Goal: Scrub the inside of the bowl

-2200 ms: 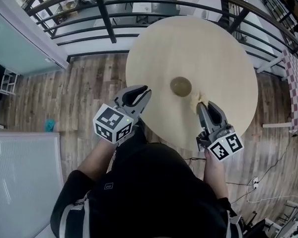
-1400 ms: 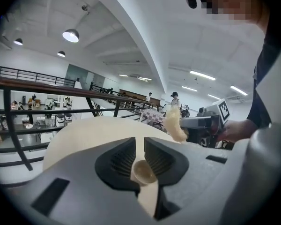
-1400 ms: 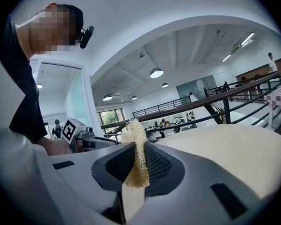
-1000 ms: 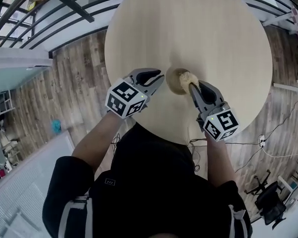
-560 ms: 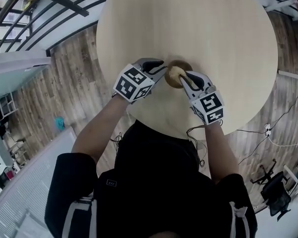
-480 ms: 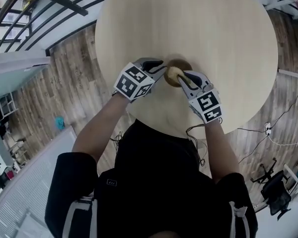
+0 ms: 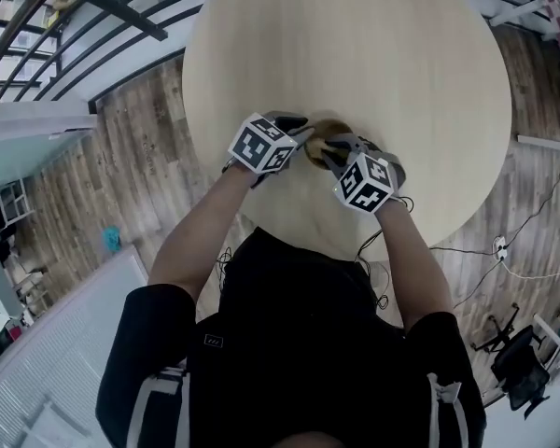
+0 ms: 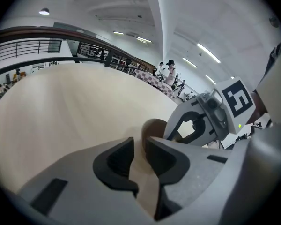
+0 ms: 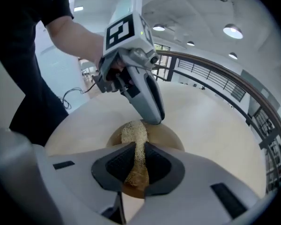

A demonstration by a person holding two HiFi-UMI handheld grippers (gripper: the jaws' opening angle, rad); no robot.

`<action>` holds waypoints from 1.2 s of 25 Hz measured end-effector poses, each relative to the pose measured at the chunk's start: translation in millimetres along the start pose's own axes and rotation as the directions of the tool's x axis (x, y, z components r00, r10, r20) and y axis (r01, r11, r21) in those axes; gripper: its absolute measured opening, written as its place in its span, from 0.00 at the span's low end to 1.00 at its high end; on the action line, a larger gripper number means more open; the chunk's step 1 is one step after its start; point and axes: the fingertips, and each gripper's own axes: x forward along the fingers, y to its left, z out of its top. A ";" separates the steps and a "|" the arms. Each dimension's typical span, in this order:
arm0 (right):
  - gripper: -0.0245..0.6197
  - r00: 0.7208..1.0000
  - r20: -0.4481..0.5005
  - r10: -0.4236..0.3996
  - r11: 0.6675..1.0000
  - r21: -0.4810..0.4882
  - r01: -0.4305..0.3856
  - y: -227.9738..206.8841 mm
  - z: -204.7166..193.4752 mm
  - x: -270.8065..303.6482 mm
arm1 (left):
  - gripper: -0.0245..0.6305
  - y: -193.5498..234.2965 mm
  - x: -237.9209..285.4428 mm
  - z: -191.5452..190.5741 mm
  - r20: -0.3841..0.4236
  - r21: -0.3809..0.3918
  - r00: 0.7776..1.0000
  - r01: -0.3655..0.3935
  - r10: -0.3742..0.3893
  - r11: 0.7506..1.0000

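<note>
A small brown bowl point(image 7: 329, 127) sits on the round pale table point(image 7: 355, 45), mostly hidden under both grippers in the head view. My right gripper point(image 9: 138, 163) is shut on a yellowish mesh scrubber point(image 9: 133, 132), whose free end lies inside the bowl point(image 9: 171, 135). My left gripper point(image 8: 139, 149) has its jaws a narrow gap apart, tips right at the bowl's rim point(image 8: 152, 128). No pad visibly presses on the rim. From the right gripper view, the left gripper point(image 9: 155, 118) comes down onto the far rim.
A dark metal railing point(image 7: 93, 7) curves behind the table. Wood-plank floor point(image 7: 140, 157) surrounds the table, with cables point(image 7: 504, 250) lying at the right. The table's near edge runs just below my two grippers, close to the person's body.
Both grippers have closed in on the bowl from either side. The right one has carried the scrubber from the rim down into the bowl; the left tips have reached the rim.
</note>
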 end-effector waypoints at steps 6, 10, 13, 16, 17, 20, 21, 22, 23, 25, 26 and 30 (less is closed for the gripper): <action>0.14 0.994 -0.101 -0.030 0.994 -0.103 0.020 -2.3 -6.7 11.8 | 0.11 -9.2 2.4 -1.6 -0.074 0.082 0.997 0.012 -0.006 0.997; 0.14 0.986 -0.134 -0.094 0.993 -0.090 0.083 -12.9 -6.0 18.0 | 0.11 -8.2 -2.2 -7.4 -0.065 0.067 0.998 -0.019 0.023 0.998; 0.14 0.977 -0.146 -0.158 0.987 -0.047 0.153 -27.5 -6.2 18.2 | 0.11 -7.7 -6.1 -12.0 -0.014 -0.049 0.999 -0.038 0.037 0.998; 0.14 0.963 -0.142 -0.227 0.973 0.013 0.232 -45.4 -2.8 14.6 | 0.11 -7.7 -10.1 -15.5 0.038 -0.169 0.997 -0.064 0.071 0.984; 0.14 0.960 -0.132 -0.246 0.966 0.042 0.253 -49.7 -0.8 11.6 | 0.11 -7.7 -11.3 -16.7 0.052 -0.201 0.994 -0.079 0.091 0.976; 0.14 0.957 -0.054 -0.286 0.942 0.168 0.291 -60.7 9.3 -4.4 | 0.11 -4.6 -14.5 -17.4 0.082 -0.256 0.983 -0.140 0.166 0.956; 0.14 0.955 -0.019 -0.294 0.933 0.209 0.292 -64.0 13.4 -11.8 | 0.11 -3.3 -15.7 -16.5 0.089 -0.266 0.979 -0.156 0.186 0.951; 0.14 0.954 0.016 -0.301 0.925 0.247 0.288 -67.3 17.5 -20.0 | 0.11 -2.2 -16.9 -15.1 0.095 -0.274 0.975 -0.168 0.201 0.947; 0.14 0.951 0.053 -0.306 0.918 0.283 0.279 -70.5 21.2 -28.9 | 0.11 -1.4 -17.9 -13.7 0.100 -0.280 0.972 -0.176 0.211 0.944; 0.14 0.943 0.124 -0.310 0.907 0.335 0.255 -75.3 27.2 -47.6 | 0.10 -0.1 -18.3 -11.8 0.108 -0.292 0.969 -0.184 0.224 0.938; 0.14 0.939 0.150 -0.309 0.907 0.342 0.244 -75.9 29.1 -56.7 | 0.10 0.4 -17.9 -11.3 0.111 -0.299 0.968 -0.186 0.227 0.936; 0.14 0.971 0.139 -0.196 0.969 0.182 0.169 -52.7 28.6 -62.7 | 0.10 4.6 -18.5 -11.4 0.113 -0.317 0.963 -0.200 0.246 0.927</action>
